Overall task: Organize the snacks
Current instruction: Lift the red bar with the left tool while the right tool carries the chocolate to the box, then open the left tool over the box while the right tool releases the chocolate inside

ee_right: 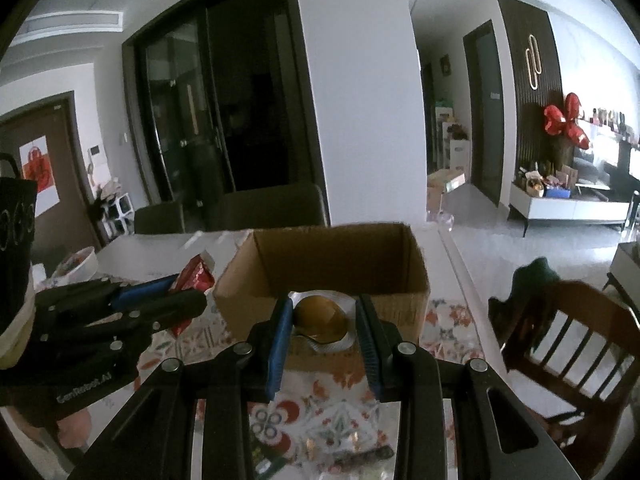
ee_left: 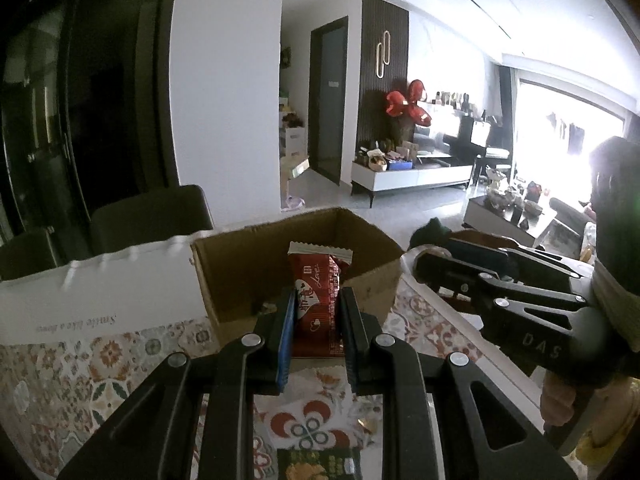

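Observation:
My left gripper (ee_left: pixel 316 300) is shut on a red snack packet (ee_left: pixel 318 300) with white crimped ends, held upright in front of the open cardboard box (ee_left: pixel 240 264). My right gripper (ee_right: pixel 324 312) is shut on a clear-wrapped round golden-brown snack (ee_right: pixel 320 316), held just before the near wall of the same cardboard box (ee_right: pixel 404 284). In the right wrist view the left gripper (ee_right: pixel 192 300) shows at the left with the red packet (ee_right: pixel 196 280) in it. The right gripper (ee_left: pixel 424 264) appears at the right of the left wrist view. What lies inside the box is mostly hidden.
The table wears a patterned floral cloth (ee_left: pixel 100 360). A green snack packet (ee_left: pixel 320 464) lies on it near me. A white box (ee_left: pixel 100 300) stands left of the cardboard box. Dark chairs (ee_right: pixel 272 208) sit behind the table, a wooden chair (ee_right: pixel 568 340) at its right.

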Motion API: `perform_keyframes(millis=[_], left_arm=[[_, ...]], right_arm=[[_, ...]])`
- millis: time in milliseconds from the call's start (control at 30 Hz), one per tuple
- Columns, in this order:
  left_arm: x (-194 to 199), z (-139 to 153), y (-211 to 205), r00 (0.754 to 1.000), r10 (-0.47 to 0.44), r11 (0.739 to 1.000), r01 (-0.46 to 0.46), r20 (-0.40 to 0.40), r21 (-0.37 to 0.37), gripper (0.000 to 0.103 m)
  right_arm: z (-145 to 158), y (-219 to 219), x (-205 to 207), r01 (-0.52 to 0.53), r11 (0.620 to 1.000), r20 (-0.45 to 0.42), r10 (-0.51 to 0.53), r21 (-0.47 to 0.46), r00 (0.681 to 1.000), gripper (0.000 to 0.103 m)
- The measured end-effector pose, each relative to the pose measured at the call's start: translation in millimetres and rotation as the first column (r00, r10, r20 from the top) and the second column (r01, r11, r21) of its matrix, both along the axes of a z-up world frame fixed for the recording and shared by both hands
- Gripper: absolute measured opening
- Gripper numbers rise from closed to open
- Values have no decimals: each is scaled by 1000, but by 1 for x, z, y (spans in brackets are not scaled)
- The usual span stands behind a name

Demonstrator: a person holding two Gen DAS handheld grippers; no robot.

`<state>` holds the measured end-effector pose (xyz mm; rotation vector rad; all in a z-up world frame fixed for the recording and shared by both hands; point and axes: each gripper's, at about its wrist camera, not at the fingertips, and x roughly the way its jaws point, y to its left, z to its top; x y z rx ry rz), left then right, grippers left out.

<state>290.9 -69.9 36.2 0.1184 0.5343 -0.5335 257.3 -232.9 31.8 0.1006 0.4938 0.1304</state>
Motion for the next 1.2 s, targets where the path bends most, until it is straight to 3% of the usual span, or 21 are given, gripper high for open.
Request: perform_keyframes(millis=[267, 833, 967, 1033, 1067, 1200], left_arm=[[30, 6, -7, 1000, 23, 1000, -23, 5, 5, 22], [107, -15, -21, 993, 67, 997, -65, -95, 31, 23], [115, -16, -17, 990, 104, 994, -101, -95, 36, 51], [112, -14, -11, 987, 128, 992, -126, -95, 29, 56], [111, -14, -9, 986, 137, 990, -134, -94, 31, 59], [93, -12, -2, 987, 156, 987, -154, -48, 53, 68]], right_arm=[[9, -6, 28, 0, 1000, 14, 0, 8, 1000, 34], [-4, -21, 101, 4, 1000, -51, -4, -12, 999, 34], [-8, -21, 113, 17, 1000, -70, -18, -9, 997, 35], [-10, -21, 116, 46, 999, -85, -47, -22, 995, 50], [-11, -22, 117, 68, 997, -91, -70, -27, 993, 67], [-11, -19, 103, 121, 991, -65, -125, -63, 990, 71]])
